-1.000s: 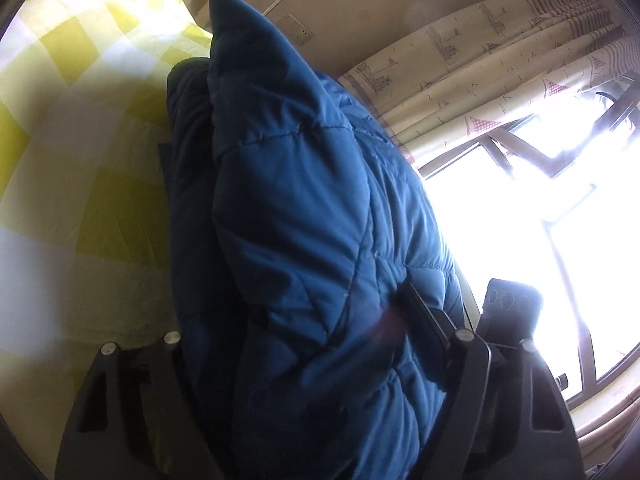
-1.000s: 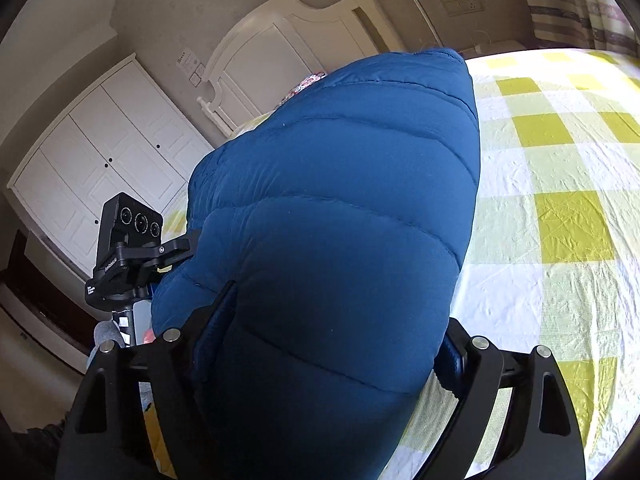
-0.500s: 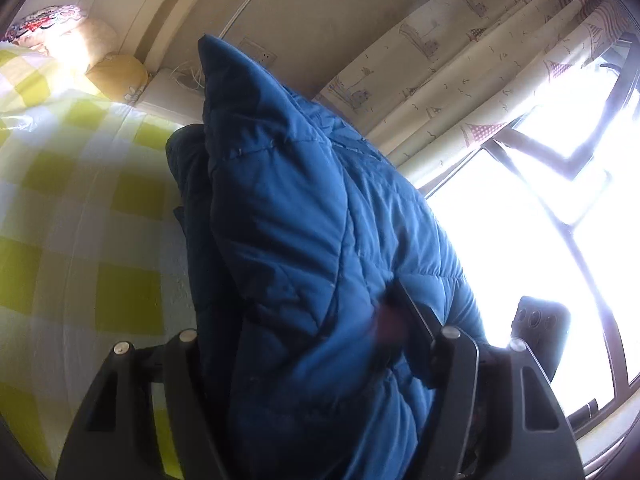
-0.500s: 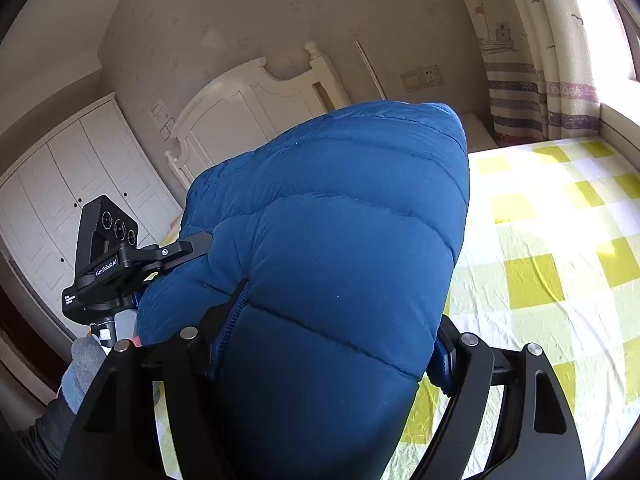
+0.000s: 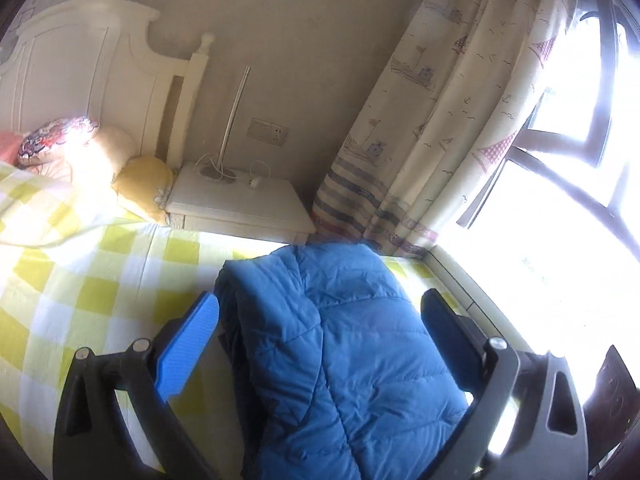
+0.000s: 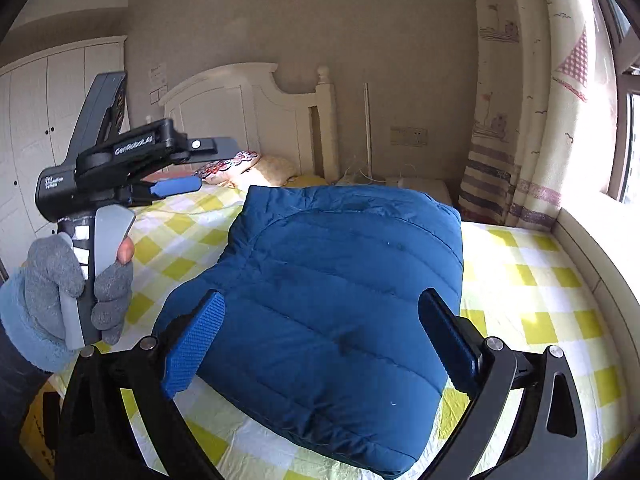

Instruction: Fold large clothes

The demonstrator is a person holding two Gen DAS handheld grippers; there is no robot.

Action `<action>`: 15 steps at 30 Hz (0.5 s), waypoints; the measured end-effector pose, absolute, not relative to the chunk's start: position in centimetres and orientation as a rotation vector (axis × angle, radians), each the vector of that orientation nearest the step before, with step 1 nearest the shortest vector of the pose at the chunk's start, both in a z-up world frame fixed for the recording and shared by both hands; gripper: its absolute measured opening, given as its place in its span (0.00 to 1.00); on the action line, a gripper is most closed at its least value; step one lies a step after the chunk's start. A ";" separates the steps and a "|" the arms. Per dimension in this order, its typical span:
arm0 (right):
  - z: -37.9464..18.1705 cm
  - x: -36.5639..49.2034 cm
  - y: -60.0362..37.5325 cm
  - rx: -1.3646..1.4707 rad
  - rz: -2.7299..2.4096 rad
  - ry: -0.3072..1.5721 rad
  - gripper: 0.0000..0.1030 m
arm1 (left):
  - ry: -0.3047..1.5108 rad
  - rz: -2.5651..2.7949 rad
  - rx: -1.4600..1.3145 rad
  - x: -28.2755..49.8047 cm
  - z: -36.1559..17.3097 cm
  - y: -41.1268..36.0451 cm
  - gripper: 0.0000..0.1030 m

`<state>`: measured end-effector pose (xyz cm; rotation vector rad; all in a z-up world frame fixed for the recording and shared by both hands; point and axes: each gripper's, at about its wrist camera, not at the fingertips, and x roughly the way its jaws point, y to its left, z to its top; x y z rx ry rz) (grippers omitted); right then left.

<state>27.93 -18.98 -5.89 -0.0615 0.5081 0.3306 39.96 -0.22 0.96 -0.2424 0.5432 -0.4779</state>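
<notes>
Both grippers, left (image 5: 320,336) and right (image 6: 320,332), spread apart over folded jacket (image 6: 332,304), long axis toward headboard (image 6: 240,108).

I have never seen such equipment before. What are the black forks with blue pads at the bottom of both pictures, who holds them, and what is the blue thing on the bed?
There is no robot here. A person holds one hand tool in each hand, and each tool is a gripper with two fingers. A small wide-angle camera sits on each tool and looks forward along the fingers, so the forks at the bottom are the tool's own fingers.

One picture comes from the left gripper, the other from the right gripper. In the right view you also see the person's gloved left hand holding the other tool.

The blue thing is a padded jacket, folded into a bundle and lying on the yellow checked bed sheet. Both grippers are open, and nothing is held.
</notes>
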 end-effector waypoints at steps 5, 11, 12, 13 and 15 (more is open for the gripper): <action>-8.4 27.1 -11.0 -0.313 0.345 0.480 0.64 | 0.695 -0.509 0.050 47.2 -0.2 -7.8 0.97; -14.2 27.5 -7.3 -0.599 0.332 0.551 0.66 | 0.829 -0.497 0.079 51.5 -8.3 -8.2 0.98; -14.5 27.8 -7.2 -0.610 0.332 0.566 0.67 | 0.820 -0.486 0.064 51.5 -8.7 -7.7 0.98; -14.6 28.1 -7.1 -0.603 0.336 0.582 0.68 | 0.816 -0.474 0.062 51.5 -9.0 -7.5 0.98; -14.8 28.0 -6.8 -0.604 0.330 0.573 0.69 | 0.811 -0.438 0.069 51.7 -9.0 -7.5 0.98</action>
